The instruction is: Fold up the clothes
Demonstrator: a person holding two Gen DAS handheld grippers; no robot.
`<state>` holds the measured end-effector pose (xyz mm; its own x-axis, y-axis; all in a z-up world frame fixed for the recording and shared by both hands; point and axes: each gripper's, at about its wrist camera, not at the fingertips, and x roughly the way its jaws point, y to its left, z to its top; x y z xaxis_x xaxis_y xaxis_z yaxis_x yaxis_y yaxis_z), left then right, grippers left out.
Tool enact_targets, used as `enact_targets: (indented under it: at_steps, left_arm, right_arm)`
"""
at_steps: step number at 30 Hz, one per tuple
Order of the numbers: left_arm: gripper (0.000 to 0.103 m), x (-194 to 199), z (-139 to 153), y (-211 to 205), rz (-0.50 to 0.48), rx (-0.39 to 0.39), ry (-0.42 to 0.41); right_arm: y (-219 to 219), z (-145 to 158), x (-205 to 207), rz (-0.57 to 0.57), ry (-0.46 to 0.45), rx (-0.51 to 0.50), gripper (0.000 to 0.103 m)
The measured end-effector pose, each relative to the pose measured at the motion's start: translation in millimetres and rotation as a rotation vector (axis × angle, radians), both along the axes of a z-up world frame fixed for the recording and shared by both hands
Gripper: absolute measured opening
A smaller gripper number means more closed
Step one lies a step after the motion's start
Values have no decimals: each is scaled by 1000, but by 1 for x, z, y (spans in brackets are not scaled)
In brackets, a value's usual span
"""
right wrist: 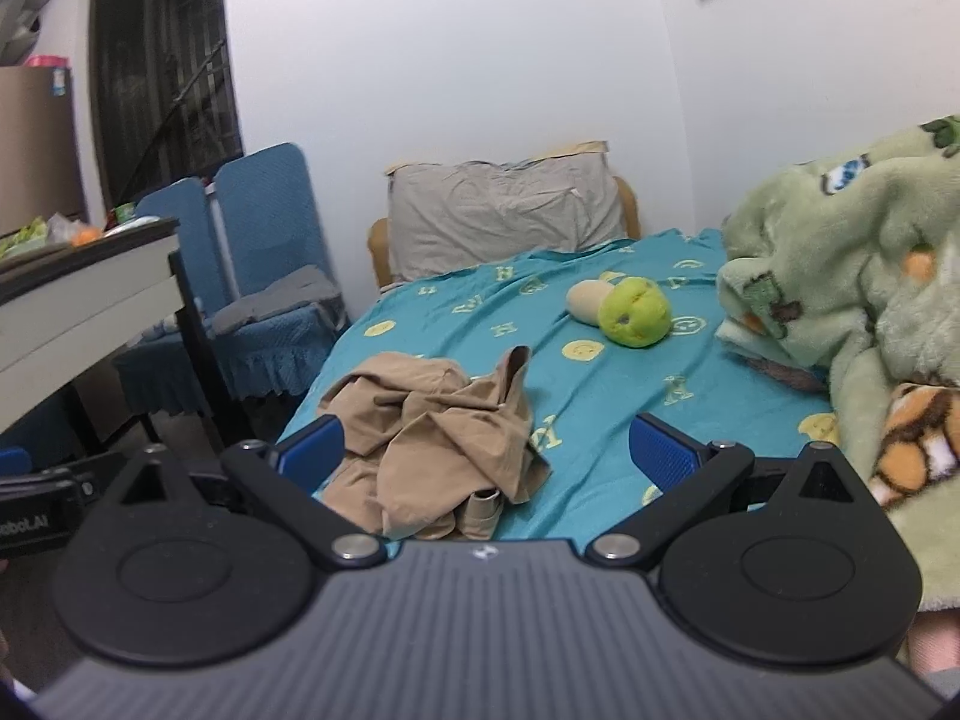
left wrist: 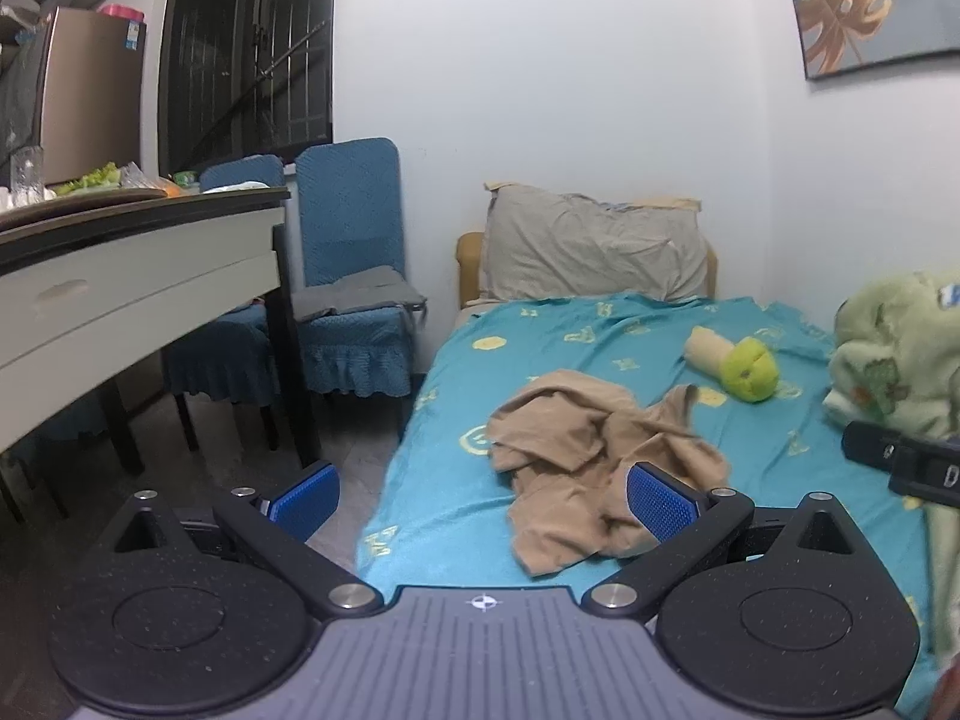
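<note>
A crumpled tan garment (left wrist: 591, 462) (right wrist: 435, 444) lies in a heap on the teal bed sheet (left wrist: 576, 336) (right wrist: 600, 396), near the bed's left side. My left gripper (left wrist: 483, 501) is open, its blue pads wide apart; the right pad overlaps the garment's near edge and the left pad is over the floor. My right gripper (right wrist: 486, 456) is also open, above the garment's right part and the sheet, holding nothing. In the left wrist view a black part of the right gripper (left wrist: 900, 459) shows at the right edge.
A grey pillow (left wrist: 591, 249) leans at the head of the bed. A green and cream plush toy (left wrist: 735, 363) (right wrist: 624, 309) lies beyond the garment. A green fleece blanket (right wrist: 852, 276) is piled on the right. A table (left wrist: 120, 276) and blue chairs (left wrist: 354, 276) stand on the left.
</note>
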<state>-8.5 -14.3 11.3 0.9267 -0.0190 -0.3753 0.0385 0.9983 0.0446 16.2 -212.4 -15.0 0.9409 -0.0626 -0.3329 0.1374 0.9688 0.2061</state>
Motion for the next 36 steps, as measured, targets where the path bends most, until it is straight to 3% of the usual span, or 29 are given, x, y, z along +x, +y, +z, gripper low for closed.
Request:
enact_targets:
  at_steps: [7,14,20,22,25,31,35,36]
  left_arm:
    - [103,24,34,-7,-56,2,-3]
    - [103,90,50,-13,-152,-25,45]
    - [97,181,14,-57,-283,-3,156]
    - [96,216,-2,-74,-334,-27,193]
    - [90,271,-28,-106,-392,-54,257]
    - [82,358,-75,-175,-451,36,340]
    - [63,404,-105,-202,-423,88,431]
    - [54,414,-113,-205,-407,93,457]
  right_arm:
    - [-9,30,5,-41,43,102,103]
    - [-32,52,30,-167,43,211,103]
    - [-55,11,55,-182,48,213,103]
    - [-68,-6,62,-167,76,278,103]
    - [-74,-13,72,-176,76,285,103]
    - [-86,-27,92,-192,77,291,103]
    - [-93,-43,106,-193,122,324,103]
    - [-94,-47,109,-195,131,331,103]
